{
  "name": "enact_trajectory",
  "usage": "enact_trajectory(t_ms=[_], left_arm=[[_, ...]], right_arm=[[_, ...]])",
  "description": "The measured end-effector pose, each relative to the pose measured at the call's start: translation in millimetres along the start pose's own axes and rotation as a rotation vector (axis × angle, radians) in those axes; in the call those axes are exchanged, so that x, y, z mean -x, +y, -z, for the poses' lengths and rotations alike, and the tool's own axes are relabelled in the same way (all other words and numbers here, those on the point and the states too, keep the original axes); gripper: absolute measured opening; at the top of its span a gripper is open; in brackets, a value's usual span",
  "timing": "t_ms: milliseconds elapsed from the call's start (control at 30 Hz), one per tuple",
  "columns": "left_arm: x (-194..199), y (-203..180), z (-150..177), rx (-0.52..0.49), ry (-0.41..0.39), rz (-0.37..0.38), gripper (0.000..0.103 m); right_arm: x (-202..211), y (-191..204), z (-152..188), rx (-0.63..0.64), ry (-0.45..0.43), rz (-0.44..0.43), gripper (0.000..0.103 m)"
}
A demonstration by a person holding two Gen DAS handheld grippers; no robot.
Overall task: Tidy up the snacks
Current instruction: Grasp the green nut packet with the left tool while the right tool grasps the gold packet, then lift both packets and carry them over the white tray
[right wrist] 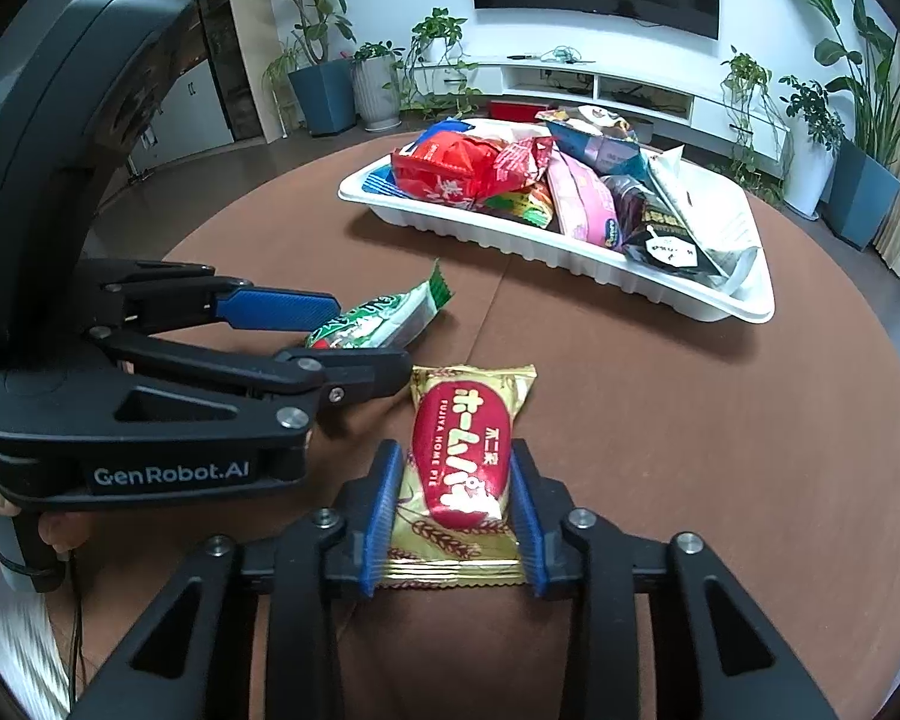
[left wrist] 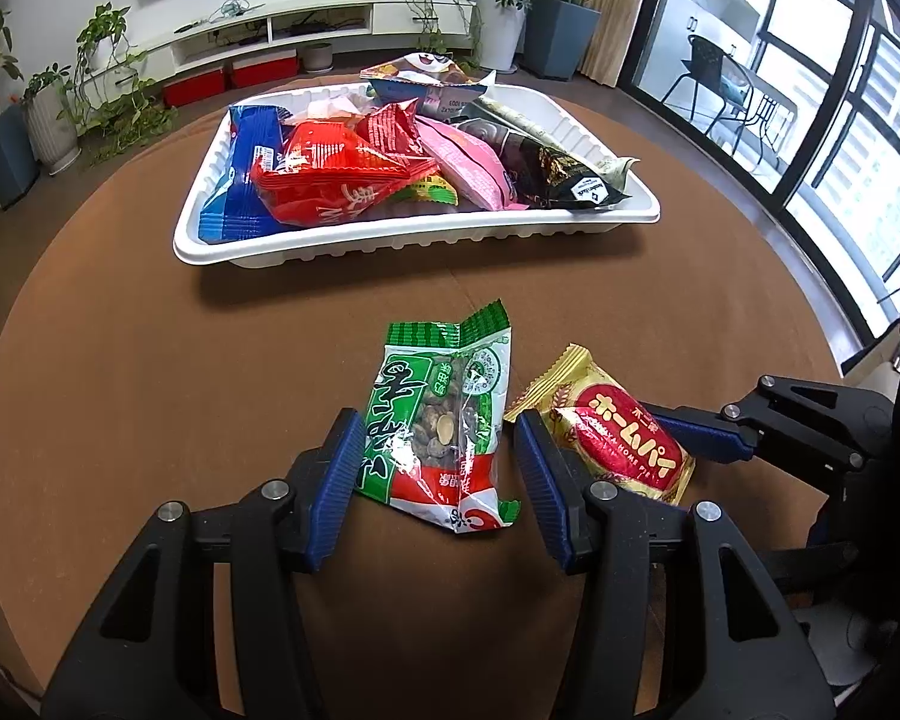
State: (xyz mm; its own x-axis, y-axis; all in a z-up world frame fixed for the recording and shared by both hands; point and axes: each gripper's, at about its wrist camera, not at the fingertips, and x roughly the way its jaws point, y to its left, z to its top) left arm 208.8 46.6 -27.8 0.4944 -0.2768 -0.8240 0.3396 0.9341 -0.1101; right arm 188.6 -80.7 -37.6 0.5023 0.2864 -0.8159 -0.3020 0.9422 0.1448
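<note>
Left wrist view shows the left gripper spread open around the green packet, which lies flat on the table between its pads without being squeezed. Just to its right, the right gripper is closed on the gold pie pack, both pads pressing the sides of the wrapper. I judge the step is picking up the last two loose snacks, so next the left jaws must close, then both go forward to the tray ahead.

heaped tray ahead, bare table left
</note>
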Motion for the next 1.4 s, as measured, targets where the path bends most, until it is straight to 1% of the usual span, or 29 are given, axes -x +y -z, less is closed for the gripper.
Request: enact_trajectory(t_ms=[33, 67, 167, 200, 267, 367, 500, 667, 1167, 1333, 1400], left_arm=[[0.5, -0.1, 0.6, -0.003, -0.001, 0.0, 0.048], [0.3, -0.3, 0.8, -0.004, -0.001, 0.001, 0.043], [0.6, 0.4, 1.2, 0.0, -0.003, 0.016, 0.037], [0.5, 0.9, 0.9, 0.002, -0.004, 0.021, 0.037], [0.3, 0.9, 1.2, 0.005, -0.003, 0.038, 0.032], [1.1, 1.4, 1.6, 0.012, -0.006, 0.053, 0.03], [2.3, 1.6, 2.1, 0.018, -0.01, 0.067, 0.028], [5.1, 4.4, 3.9, 0.042, -0.015, 0.091, 0.027], [20.0, 11.3, 10.4, 0.08, -0.031, 0.123, 0.026], [24.7, 15.0, 11.3, 0.102, -0.04, 0.138, 0.025], [28.7, 16.7, 10.6, 0.11, -0.048, 0.146, 0.025]], right_arm=[[0.5, -0.3, 0.1, 0.0, -0.002, -0.001, 0.035], [0.9, -0.8, 0.2, -0.002, -0.003, -0.003, 0.035], [1.0, -4.3, 0.3, -0.016, -0.007, -0.016, 0.034], [1.4, -6.7, 0.5, -0.027, -0.008, -0.024, 0.034], [0.1, -9.5, 0.3, -0.045, -0.008, -0.038, 0.034], [0.4, -14.9, 0.8, -0.078, -0.011, -0.063, 0.034], [0.3, -19.5, 1.3, -0.115, -0.014, -0.09, 0.034], [0.5, -29.4, 2.3, -0.185, -0.016, -0.145, 0.034], [-4.2, -69.8, 14.2, -0.5, -0.017, -0.391, 0.034], [-3.0, -77.2, 16.7, -0.574, -0.031, -0.464, 0.034], [-1.5, -79.3, 15.8, -0.59, -0.041, -0.476, 0.034]])
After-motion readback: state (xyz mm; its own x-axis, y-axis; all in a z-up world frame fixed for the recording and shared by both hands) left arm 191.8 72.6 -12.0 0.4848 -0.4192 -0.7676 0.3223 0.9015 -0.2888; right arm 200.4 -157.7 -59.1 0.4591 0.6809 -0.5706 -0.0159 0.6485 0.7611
